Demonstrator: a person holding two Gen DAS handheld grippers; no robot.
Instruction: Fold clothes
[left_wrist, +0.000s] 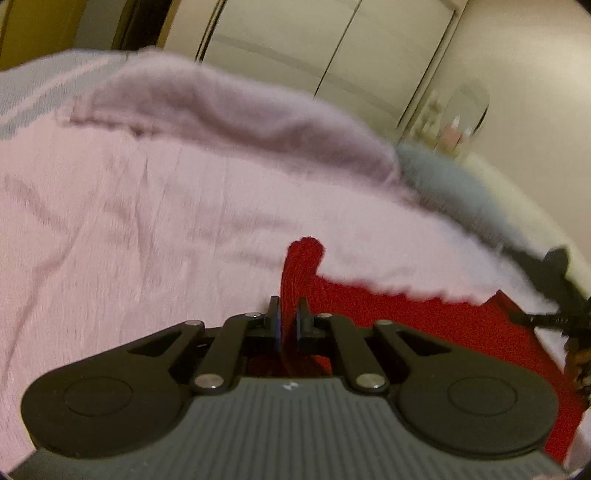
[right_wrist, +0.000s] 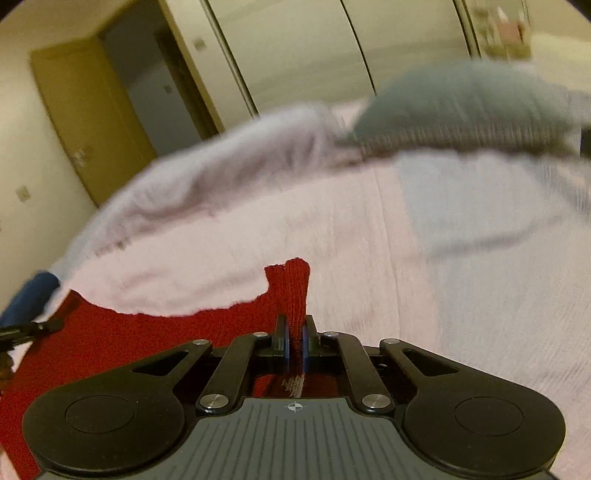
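Ribbed red knit garment (right_wrist: 291, 291); matt pink woven bedspread (left_wrist: 147, 221); fuzzy lilac cloth (left_wrist: 240, 110)

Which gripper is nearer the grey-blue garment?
Right. The grey-blue garment lies ahead of the right gripper, slightly to its right; from the left gripper it sits farther off to the right. Both grip the red knit.

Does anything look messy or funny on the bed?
Nothing looks broken or spilled. A lilac garment and a grey one lie bunched on the pink bedspread, unfolded. Both tools pinch the red knit, which looks normal for folding.
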